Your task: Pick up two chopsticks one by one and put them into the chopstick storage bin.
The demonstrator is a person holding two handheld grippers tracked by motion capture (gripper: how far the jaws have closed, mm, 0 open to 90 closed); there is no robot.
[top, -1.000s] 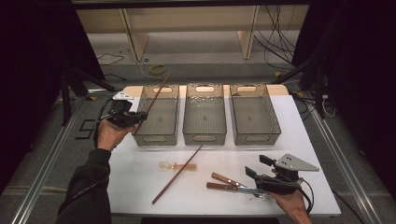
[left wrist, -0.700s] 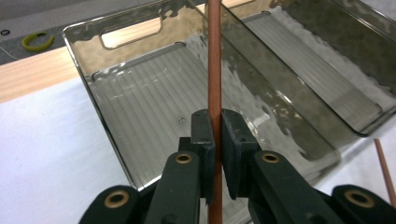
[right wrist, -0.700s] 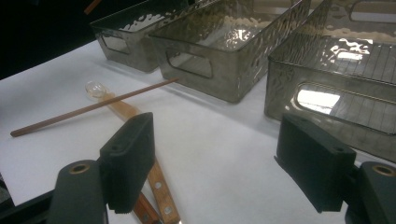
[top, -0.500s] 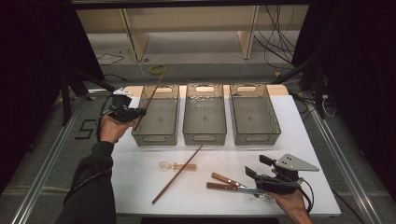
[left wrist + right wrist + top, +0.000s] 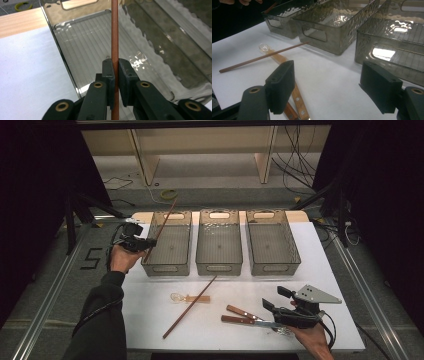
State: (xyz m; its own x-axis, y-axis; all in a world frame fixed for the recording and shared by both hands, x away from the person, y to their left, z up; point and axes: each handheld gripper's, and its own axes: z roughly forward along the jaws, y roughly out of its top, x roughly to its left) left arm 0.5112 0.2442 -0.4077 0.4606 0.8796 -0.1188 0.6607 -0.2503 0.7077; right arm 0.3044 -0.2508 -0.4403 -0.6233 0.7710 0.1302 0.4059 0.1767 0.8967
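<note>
My left gripper (image 5: 134, 241) is shut on a reddish-brown chopstick (image 5: 161, 229) at the left wall of the left clear bin (image 5: 150, 270). In the left gripper view the chopstick (image 5: 114, 30) runs straight up between the closed black jaws of the left gripper (image 5: 116, 67), above the bin's ribbed floor (image 5: 82, 47). A second chopstick (image 5: 191, 306) lies slanted on the white table. My right gripper (image 5: 280, 309) stands open near the front right, over two wooden-handled knives (image 5: 240, 315). Nothing sits between its jaws (image 5: 329, 80).
Three clear bins stand in a row: left (image 5: 282, 22), middle (image 5: 219, 265), right (image 5: 272, 265). A clear-headed spoon with a wooden handle (image 5: 190, 298) lies beside the loose chopstick (image 5: 262, 58). The knife handles (image 5: 298, 100) sit under the right gripper's left jaw.
The left hand has shifted a little and sunk with the chopstick, whose far end now points farther back over the left bin. The right gripper has stayed put.
</note>
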